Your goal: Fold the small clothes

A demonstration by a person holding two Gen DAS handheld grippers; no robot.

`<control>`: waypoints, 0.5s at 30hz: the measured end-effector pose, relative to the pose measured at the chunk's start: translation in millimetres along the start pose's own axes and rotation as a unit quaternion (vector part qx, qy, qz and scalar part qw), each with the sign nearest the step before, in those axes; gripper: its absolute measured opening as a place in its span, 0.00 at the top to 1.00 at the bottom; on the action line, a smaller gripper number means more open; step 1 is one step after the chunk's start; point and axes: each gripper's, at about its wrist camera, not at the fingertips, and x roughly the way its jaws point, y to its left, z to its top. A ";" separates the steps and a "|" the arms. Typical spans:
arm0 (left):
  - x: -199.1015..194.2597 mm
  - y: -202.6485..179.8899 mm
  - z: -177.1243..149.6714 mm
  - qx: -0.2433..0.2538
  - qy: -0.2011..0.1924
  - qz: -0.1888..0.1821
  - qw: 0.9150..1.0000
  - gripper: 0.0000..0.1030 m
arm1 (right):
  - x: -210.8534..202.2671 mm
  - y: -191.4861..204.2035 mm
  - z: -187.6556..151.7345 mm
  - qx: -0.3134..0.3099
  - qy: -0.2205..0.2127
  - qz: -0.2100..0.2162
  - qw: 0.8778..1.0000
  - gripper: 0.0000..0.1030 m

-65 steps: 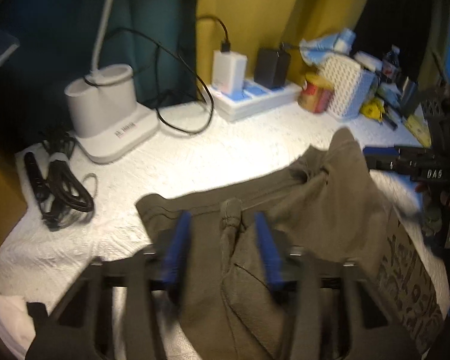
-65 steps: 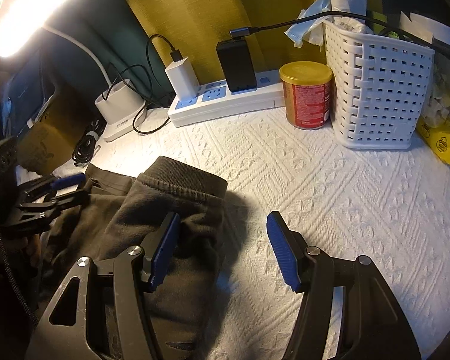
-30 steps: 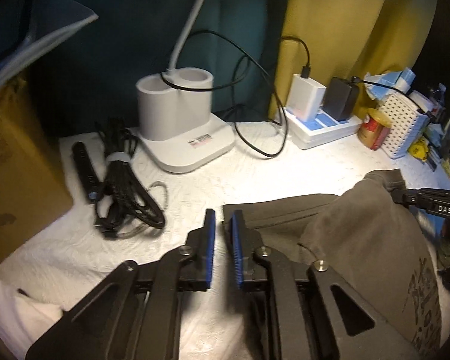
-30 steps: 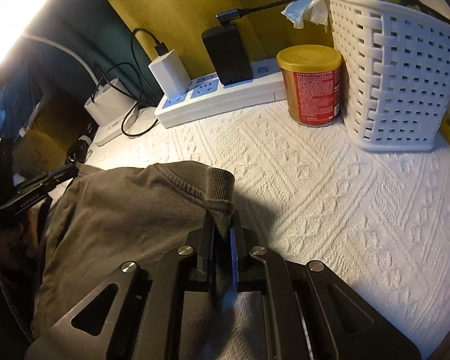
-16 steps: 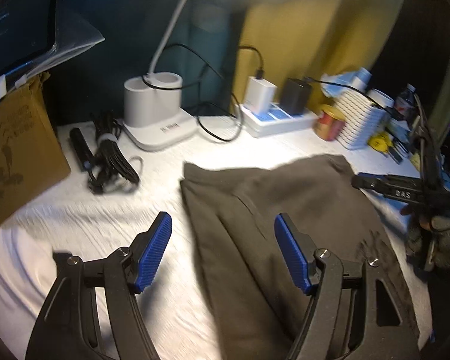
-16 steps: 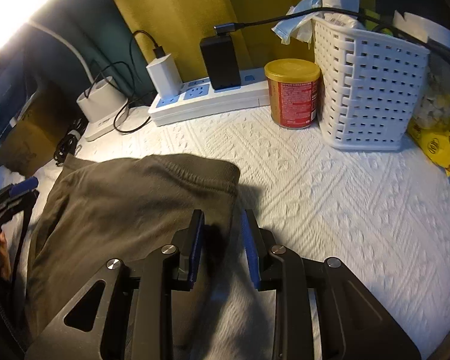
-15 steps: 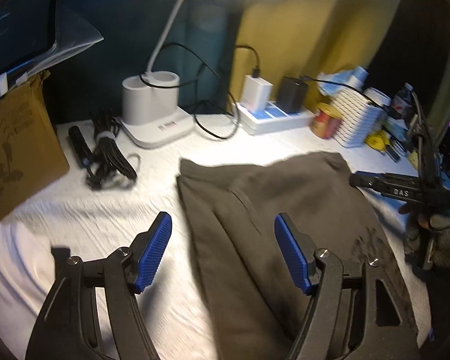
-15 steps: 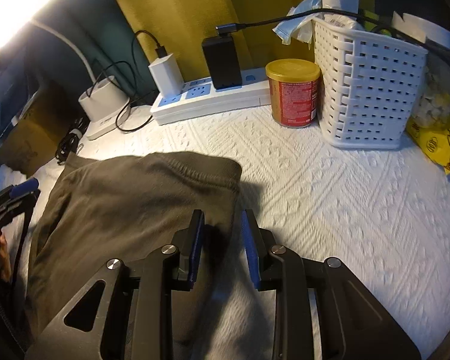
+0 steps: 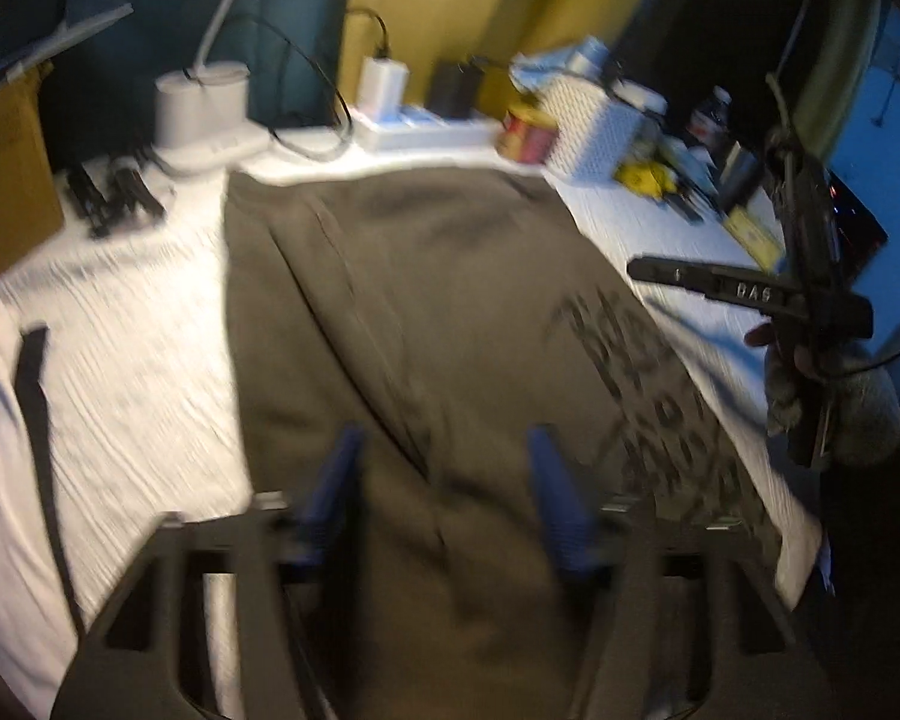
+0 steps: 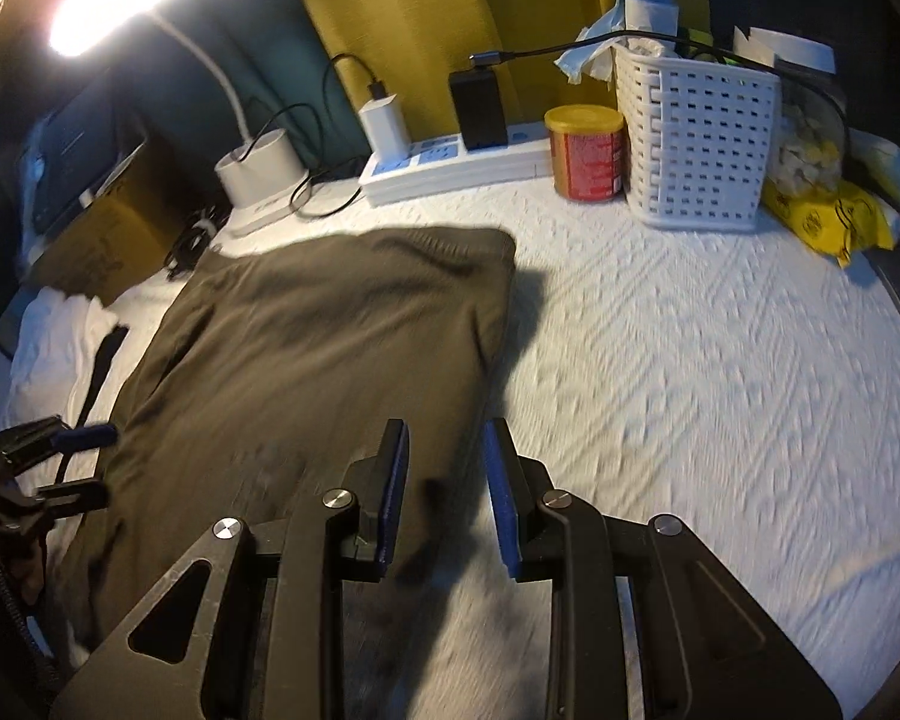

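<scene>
An olive-brown garment [image 9: 426, 312] with dark print near its right edge lies spread flat on the white textured cloth [image 9: 126, 372]. My left gripper [image 9: 444, 480] hovers over the garment's near part. Its jaws are apart and closing, with cloth under them but nothing pinched; the view is blurred. In the right wrist view the garment [image 10: 330, 360] fills the left half. My right gripper [image 10: 447, 492] stands open a little way over its right edge, gripping nothing. Each gripper shows in the other's view: right gripper [image 9: 750, 294], left gripper [image 10: 60, 462].
Along the back stand a white lamp base [image 10: 264, 174], a power strip [image 10: 450, 162] with chargers, a red can [image 10: 588, 153] and a white basket [image 10: 696, 144]. Yellow packets [image 10: 828, 222] lie at right. A cable bundle [image 9: 114, 192] and a cardboard box [image 9: 6, 180] sit at left.
Both grippers let go of the garment's far hem and drew back toward its near end. The garment now lies flat. The left jaws opened wide, then narrowed.
</scene>
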 end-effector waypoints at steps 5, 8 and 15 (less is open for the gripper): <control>-6.6 2.3 -16.3 -0.010 -0.011 -0.001 1.000 0.97 | -14.9 14.0 -25.4 -0.008 0.002 0.002 1.000 0.73; -16.3 3.7 -16.7 -0.011 -0.021 0.003 1.000 0.97 | -24.9 25.9 -35.8 -0.016 -0.003 0.000 1.000 0.73; -25.1 0.2 -21.7 -0.033 -0.024 0.006 0.999 0.96 | -34.5 46.1 -59.1 -0.034 0.006 0.000 0.999 0.73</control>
